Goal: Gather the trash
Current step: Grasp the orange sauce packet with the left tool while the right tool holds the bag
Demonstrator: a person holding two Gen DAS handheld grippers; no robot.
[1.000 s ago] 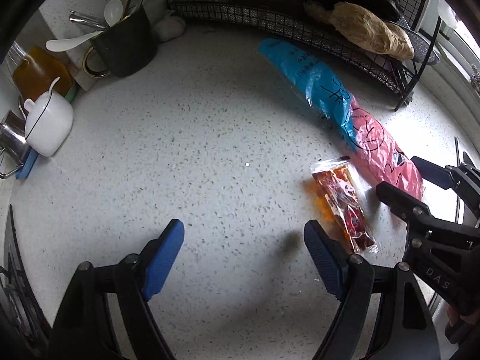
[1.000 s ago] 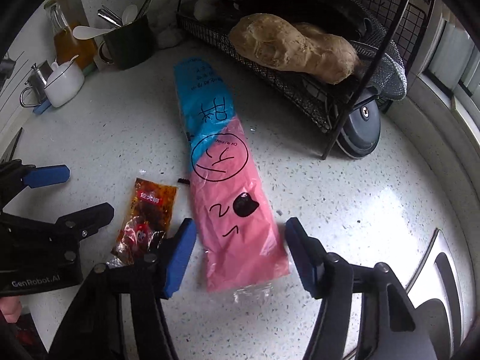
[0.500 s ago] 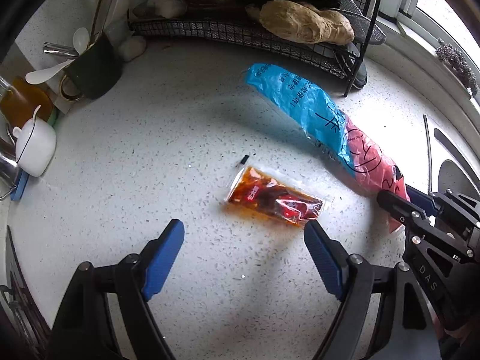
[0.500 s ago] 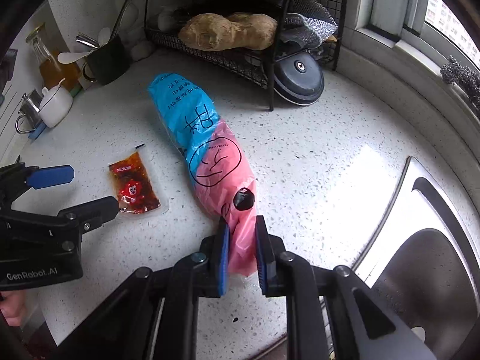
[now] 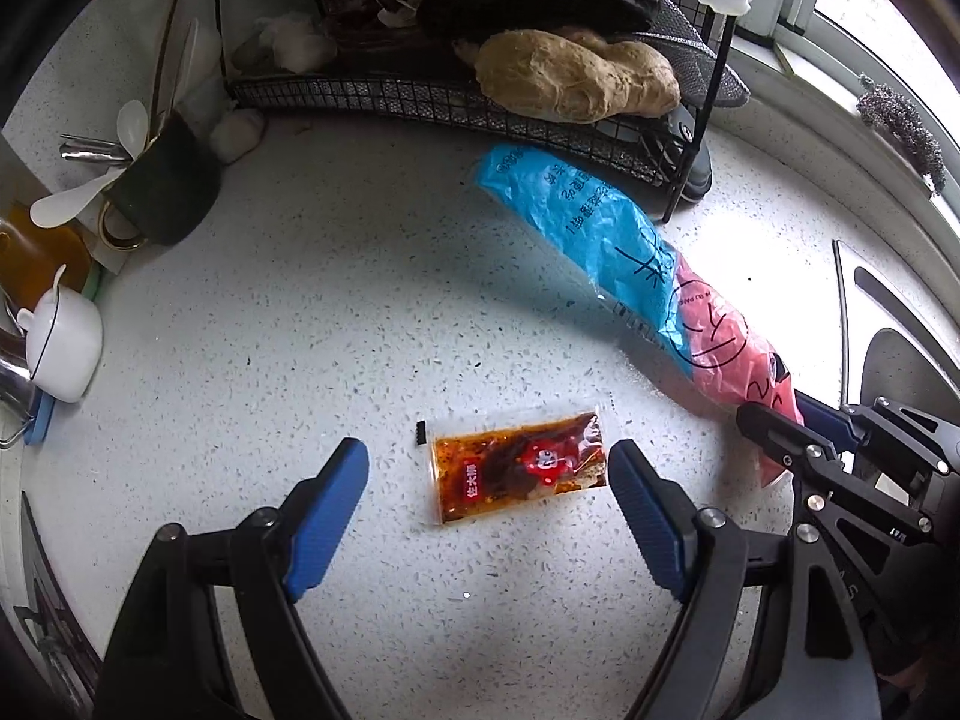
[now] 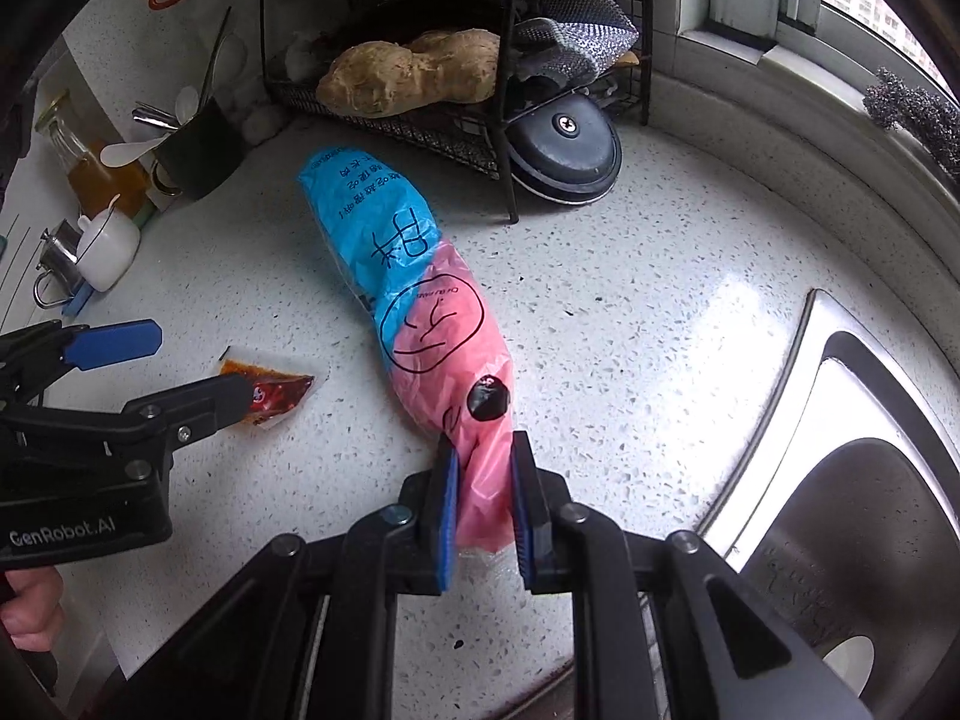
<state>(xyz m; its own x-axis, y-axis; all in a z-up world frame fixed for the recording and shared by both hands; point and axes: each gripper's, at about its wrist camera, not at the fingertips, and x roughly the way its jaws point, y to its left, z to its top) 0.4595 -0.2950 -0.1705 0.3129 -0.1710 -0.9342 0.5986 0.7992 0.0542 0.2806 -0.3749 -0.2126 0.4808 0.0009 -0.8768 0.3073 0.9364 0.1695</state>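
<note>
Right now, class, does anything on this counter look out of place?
Yes: two bits of litter on the speckled worktop, a clear sachet of red chilli oil and a crumpled blue-and-pink plastic wrapper.

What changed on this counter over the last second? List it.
The right tool closed its jaws on the pink end of the blue-and-pink plastic bag, which had lain between its open jaws. The left tool swung over the clear chili-oil sauce packet, now framed between its fingers. Unchanged: left tool open, packet flat on the speckled countertop.
</note>
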